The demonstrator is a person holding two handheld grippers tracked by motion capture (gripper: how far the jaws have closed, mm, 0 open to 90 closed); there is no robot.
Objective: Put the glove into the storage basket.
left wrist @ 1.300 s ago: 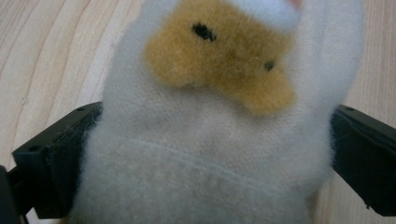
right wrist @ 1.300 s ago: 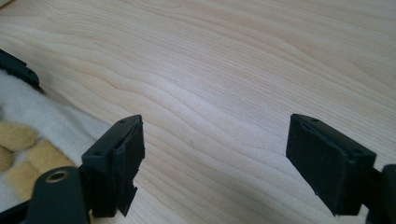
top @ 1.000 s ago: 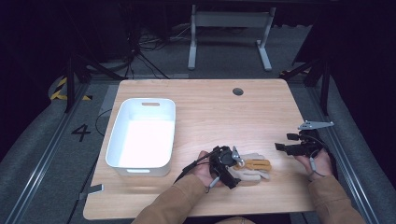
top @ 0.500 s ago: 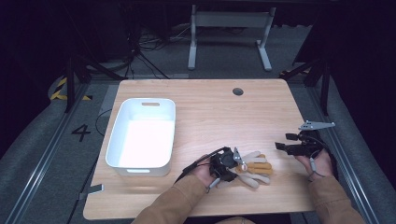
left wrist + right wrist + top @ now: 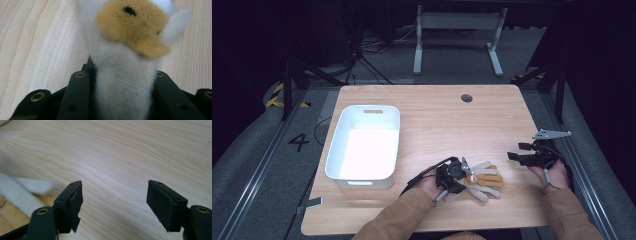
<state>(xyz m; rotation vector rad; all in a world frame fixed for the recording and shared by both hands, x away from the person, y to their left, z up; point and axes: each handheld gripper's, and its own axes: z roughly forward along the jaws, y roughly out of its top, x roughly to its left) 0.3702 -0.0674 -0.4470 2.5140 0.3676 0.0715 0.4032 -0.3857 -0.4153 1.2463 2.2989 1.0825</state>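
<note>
The left gripper, at lower centre of the high view, is pinching the fuzzy white-and-tan plush toy, which is lying on the pale grained wooden table; its jaws have just been closing. At lower right, the right gripper is hovering with its black jaws spread over bare wood.

Your table sits brightly lit from overhead while the floor around it falls nearly black. The white bin glares, its inside washed out. Ahead of your left gripper's jaws, the plush toy blurs (too close); woodgrain beyond your right gripper stays sharp.
</note>
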